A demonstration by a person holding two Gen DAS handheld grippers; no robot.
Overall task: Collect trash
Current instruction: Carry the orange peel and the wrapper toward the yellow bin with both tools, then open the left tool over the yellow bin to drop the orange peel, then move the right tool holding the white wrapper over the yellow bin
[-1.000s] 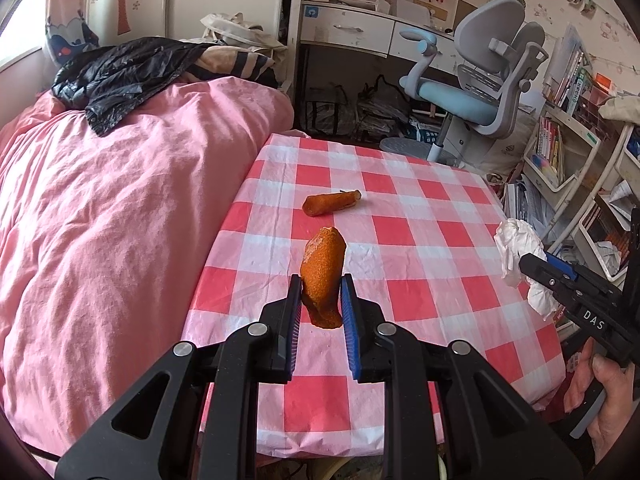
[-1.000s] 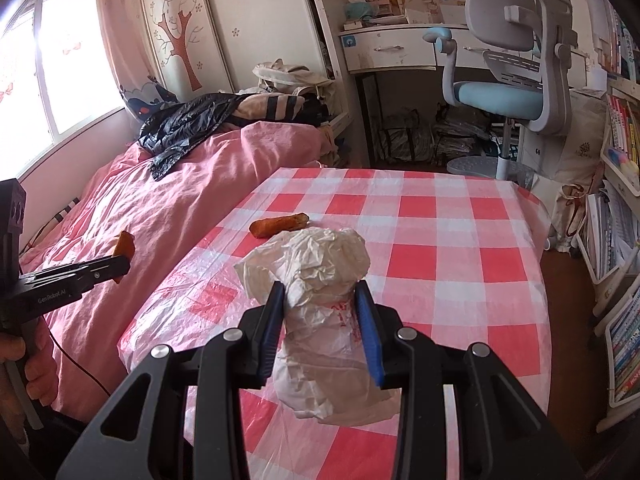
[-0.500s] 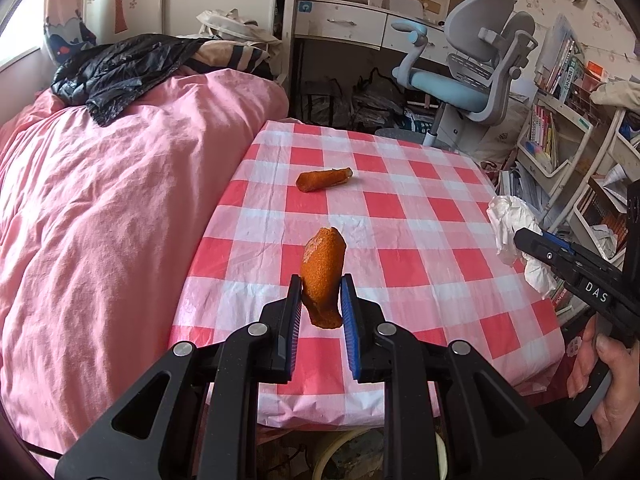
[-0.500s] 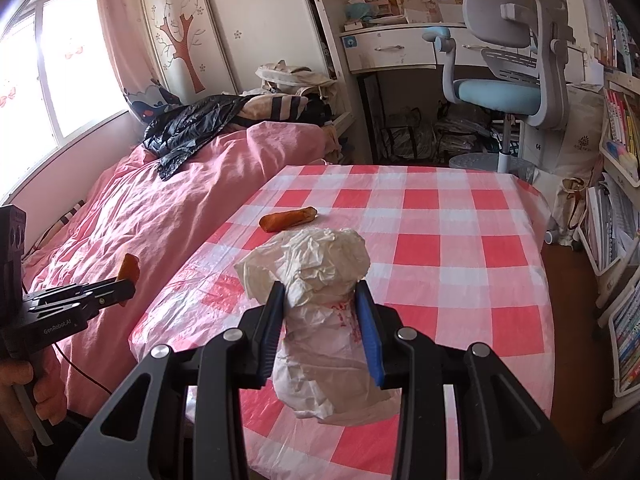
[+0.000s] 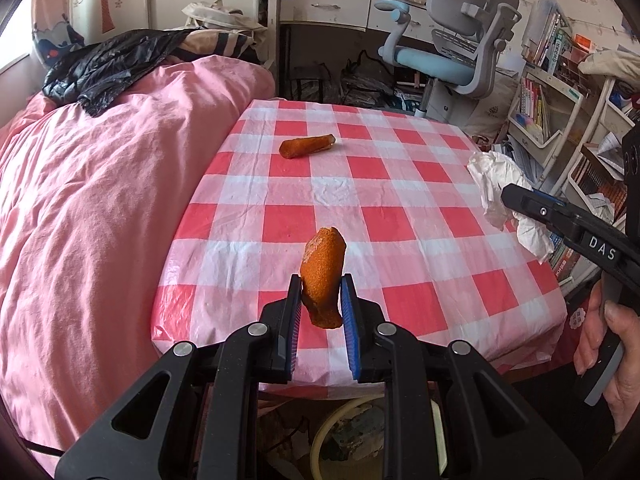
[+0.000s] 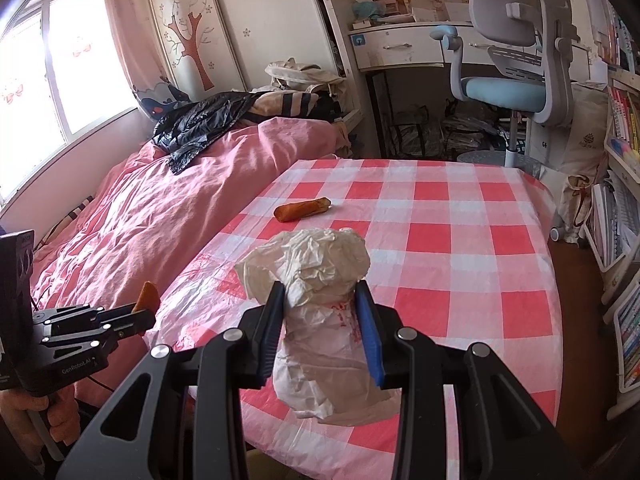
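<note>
The left hand-held gripper squeezes an orange peel above the bench edge. The right hand-held gripper squeezes a crumpled white bag. One orange piece lies on the bench. I think both loads go to the bin below next.

You're in a home bedroom: pink bed left of the checked table, desk chair and bookshelves behind it.
</note>
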